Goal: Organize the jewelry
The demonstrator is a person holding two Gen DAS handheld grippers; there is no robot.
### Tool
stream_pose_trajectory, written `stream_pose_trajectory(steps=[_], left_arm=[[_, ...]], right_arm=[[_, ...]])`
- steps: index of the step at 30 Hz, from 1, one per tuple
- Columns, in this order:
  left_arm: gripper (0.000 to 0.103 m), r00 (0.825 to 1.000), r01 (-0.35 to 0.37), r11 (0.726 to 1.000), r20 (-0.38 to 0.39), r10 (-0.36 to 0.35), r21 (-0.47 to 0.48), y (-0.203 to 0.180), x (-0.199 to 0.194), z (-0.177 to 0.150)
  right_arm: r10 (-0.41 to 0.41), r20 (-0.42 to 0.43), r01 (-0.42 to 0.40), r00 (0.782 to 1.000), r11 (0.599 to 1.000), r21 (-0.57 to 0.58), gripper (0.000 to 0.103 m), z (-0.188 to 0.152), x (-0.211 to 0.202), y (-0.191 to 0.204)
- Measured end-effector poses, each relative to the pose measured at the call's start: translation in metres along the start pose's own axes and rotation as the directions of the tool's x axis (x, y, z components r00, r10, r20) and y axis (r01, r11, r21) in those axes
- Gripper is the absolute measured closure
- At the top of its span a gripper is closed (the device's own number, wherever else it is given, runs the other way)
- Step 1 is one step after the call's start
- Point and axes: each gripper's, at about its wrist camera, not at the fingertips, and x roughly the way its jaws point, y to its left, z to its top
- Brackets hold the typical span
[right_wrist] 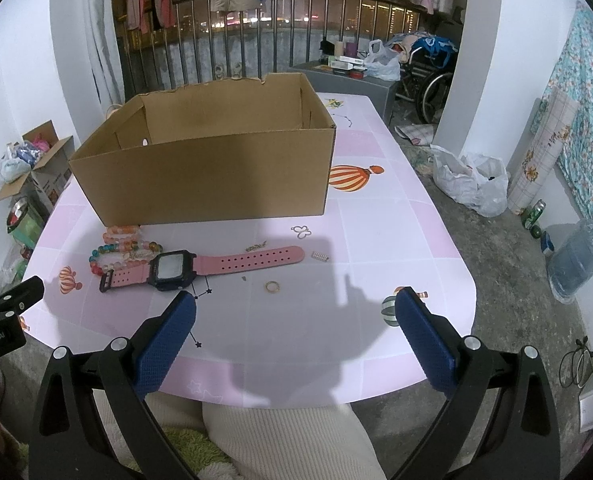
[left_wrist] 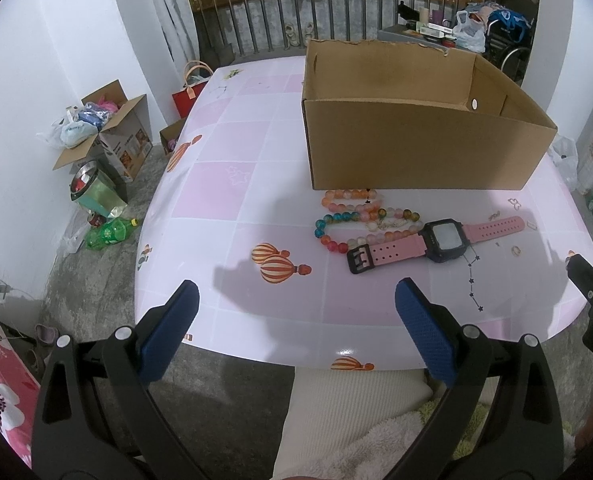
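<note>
both wrist views look forward from the near table edge, sharing the open brown cardboard box [left_wrist: 416,120] [right_wrist: 216,168] mid-frame.

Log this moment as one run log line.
left gripper: open, empty | right gripper: open, empty | watch, beads, ring: on table | box: open

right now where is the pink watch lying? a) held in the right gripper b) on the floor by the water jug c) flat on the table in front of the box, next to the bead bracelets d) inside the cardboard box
c: the pink watch lies flat on the table, in front of the cardboard box, with the bead bracelets right beside its buckle end, and both grippers are open and empty.
</note>
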Motion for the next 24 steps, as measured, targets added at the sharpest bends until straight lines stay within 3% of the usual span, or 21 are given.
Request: stream_pose_trajectory(steps=[24], left_arm=[[0.008, 0.999, -0.002, 1.000, -0.045, 0.002, 0.009, 0.000, 0.018, 0.006]], right_arm=[[0.001, -0.036, -0.001, 0.999, 1.000, -0.004, 0.006, 0.008, 0.016, 0.004]])
